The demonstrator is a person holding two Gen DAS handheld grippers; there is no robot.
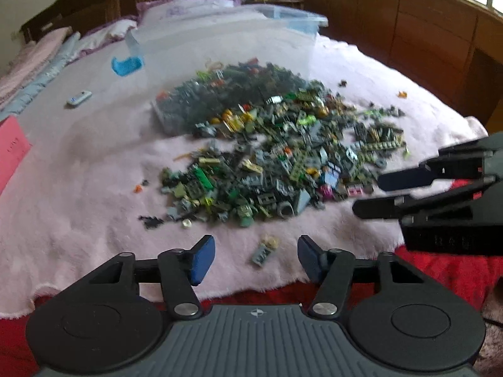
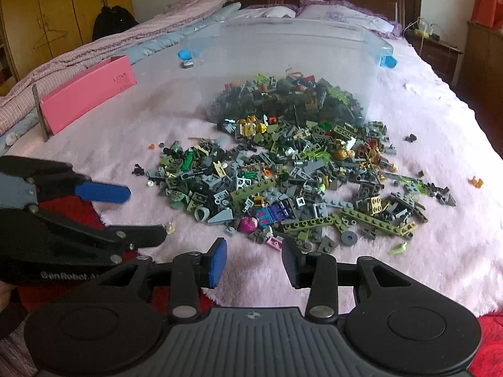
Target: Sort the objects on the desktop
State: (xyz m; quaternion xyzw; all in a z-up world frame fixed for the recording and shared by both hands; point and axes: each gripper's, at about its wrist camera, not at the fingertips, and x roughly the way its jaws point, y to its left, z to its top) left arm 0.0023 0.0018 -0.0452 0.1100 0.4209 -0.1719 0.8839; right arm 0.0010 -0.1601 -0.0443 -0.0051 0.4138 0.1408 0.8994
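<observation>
Left wrist view: the left gripper [image 1: 256, 259] hovers low over the pink fluffy blanket [image 1: 78, 207] on the bed, its blue-padded fingers [image 1: 201, 260] spread wide and holding nothing. A small loose brick piece [image 1: 264, 249] lies on the blanket between them, touching neither. Ahead spreads the heap of building bricks [image 1: 270, 160], spilling from a clear plastic bin [image 1: 226, 50] tipped on its side. The right gripper [image 1: 383, 194] enters from the right edge, fingers apart and empty, tips near the heap's edge. A small white remote [image 1: 79, 98] lies well to the left.

Right wrist view: the right gripper [image 2: 254, 262] sits just short of the heap of building bricks [image 2: 283, 176], fingers [image 2: 217, 262] spread and empty. Long olive plates and a purple-pink piece [image 2: 267, 215] lie nearest. The left gripper [image 2: 138, 213] reaches in from the left, fingers apart. A pink box [image 2: 91, 94] stands on the blanket at the left, well clear of the clear plastic bin [image 2: 283, 50].
</observation>
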